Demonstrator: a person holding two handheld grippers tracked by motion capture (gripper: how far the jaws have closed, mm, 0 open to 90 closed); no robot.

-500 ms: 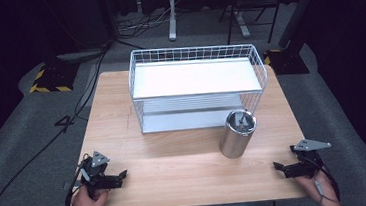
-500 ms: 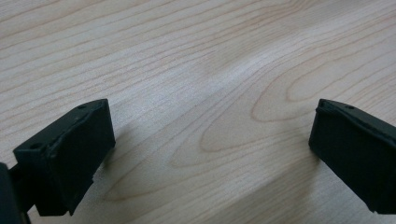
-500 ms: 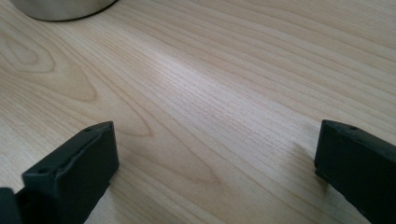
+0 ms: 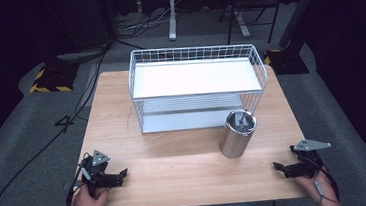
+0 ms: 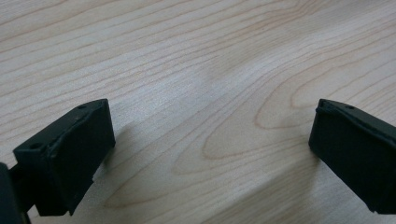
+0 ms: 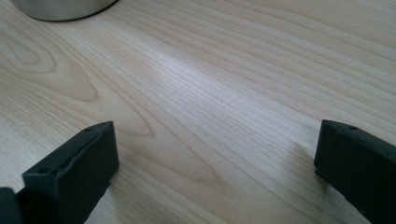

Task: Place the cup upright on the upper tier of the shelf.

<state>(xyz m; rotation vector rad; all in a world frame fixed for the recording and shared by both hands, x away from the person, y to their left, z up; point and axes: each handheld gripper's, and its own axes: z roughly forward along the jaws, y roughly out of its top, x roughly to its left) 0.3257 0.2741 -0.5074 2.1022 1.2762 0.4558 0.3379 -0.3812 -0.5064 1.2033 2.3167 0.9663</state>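
Both grippers rest at the near table edge — left gripper (image 4: 122, 174) and right gripper (image 4: 277, 166), jaws spread wide, grasping nothing. Steel cup (image 4: 237, 134) stands upright ahead and left of the right gripper's fingers (image 6: 70, 172), apart from them. Beyond it, wire rack (image 4: 197, 86). Likely pre-reach step — next: right gripper advances to the cup and closes on its wall.

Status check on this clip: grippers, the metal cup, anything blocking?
Left gripper and right gripper both open, empty, low at the table's near edge. Metal cup upright, untouched, in front of the wire rack. Nothing between grippers and cup.
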